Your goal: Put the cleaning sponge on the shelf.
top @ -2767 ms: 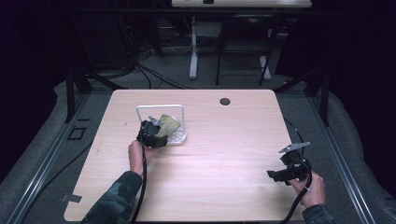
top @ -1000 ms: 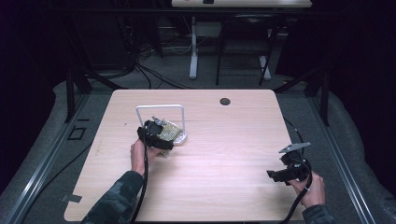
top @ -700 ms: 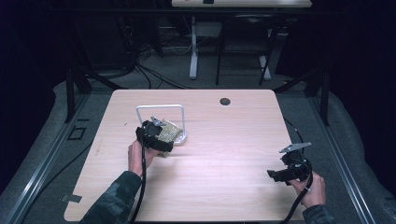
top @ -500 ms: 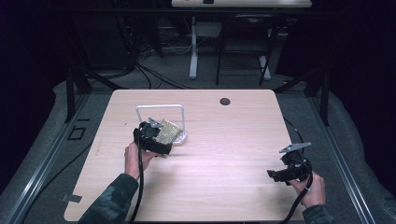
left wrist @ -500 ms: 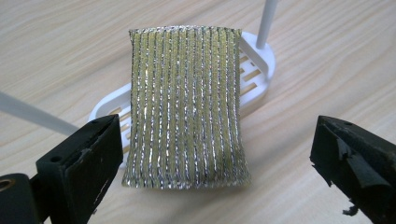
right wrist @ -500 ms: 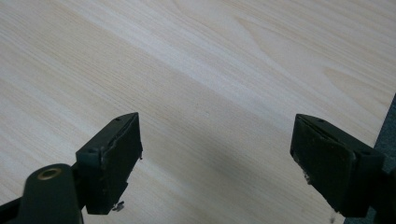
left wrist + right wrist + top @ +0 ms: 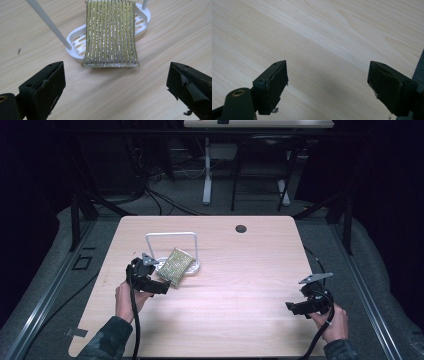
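In the high view, a light wooden table stands in a dark room. On its left half there is a white rack with an arched wire frame and a slotted oval base. A gold glittering sponge lies tilted on this base, and its near end hangs over the base edge toward the table. The left gripper is just beside the near end of the sponge, held by the left hand. The right gripper is near the right front corner of the table, well apart from the sponge, held by the right hand. A small dark round hole is near the far edge of the table.

In the left gripper view, the two black jaws are wide apart and hold nothing. The sponge is between them but farther off, not touching them. It lies across the white base, and its near edge reaches past the base over the wood. A white rod of the frame rises from the base at the left.

In the right gripper view, the jaws are also wide apart and empty, above the bare wood of the table. The table edge shows at the far right.
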Available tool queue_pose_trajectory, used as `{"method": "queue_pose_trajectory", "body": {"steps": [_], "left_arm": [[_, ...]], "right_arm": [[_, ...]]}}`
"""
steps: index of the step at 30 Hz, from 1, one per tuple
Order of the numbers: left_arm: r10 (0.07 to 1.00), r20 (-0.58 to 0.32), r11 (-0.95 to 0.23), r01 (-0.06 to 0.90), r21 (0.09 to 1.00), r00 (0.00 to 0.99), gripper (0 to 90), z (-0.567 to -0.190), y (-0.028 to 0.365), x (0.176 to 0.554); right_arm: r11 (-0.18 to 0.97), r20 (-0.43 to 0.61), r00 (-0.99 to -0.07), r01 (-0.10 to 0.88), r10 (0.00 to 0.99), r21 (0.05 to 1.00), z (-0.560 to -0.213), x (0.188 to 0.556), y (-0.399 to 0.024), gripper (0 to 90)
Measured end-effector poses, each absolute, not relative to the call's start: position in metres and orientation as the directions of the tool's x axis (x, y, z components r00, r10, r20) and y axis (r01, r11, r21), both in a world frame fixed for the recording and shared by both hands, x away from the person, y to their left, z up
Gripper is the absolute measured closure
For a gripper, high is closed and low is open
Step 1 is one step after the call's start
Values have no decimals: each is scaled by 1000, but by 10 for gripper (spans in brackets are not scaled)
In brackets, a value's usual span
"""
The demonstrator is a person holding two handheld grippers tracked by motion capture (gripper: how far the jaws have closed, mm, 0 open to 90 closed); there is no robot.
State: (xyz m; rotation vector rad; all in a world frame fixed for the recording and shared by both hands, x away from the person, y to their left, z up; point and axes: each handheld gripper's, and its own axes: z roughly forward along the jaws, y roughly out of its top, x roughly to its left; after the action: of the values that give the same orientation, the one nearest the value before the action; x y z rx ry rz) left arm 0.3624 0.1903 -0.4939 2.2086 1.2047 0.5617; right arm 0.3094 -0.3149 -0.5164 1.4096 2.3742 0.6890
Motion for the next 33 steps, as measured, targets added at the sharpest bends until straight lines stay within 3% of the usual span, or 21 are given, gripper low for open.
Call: {"method": "queue_pose_trajectory", "body": {"steps": [25,33], "left_arm": [[870,54,-424,689,589,489,2,-517,232,294],[865,29,-423,697,578,501,2,-525,236,289]], "right_arm": [[424,-16,-487,744,873,517,-520,309,-312,161],[430,-19,-489,747,872,506,-523,311,-312,161]]}}
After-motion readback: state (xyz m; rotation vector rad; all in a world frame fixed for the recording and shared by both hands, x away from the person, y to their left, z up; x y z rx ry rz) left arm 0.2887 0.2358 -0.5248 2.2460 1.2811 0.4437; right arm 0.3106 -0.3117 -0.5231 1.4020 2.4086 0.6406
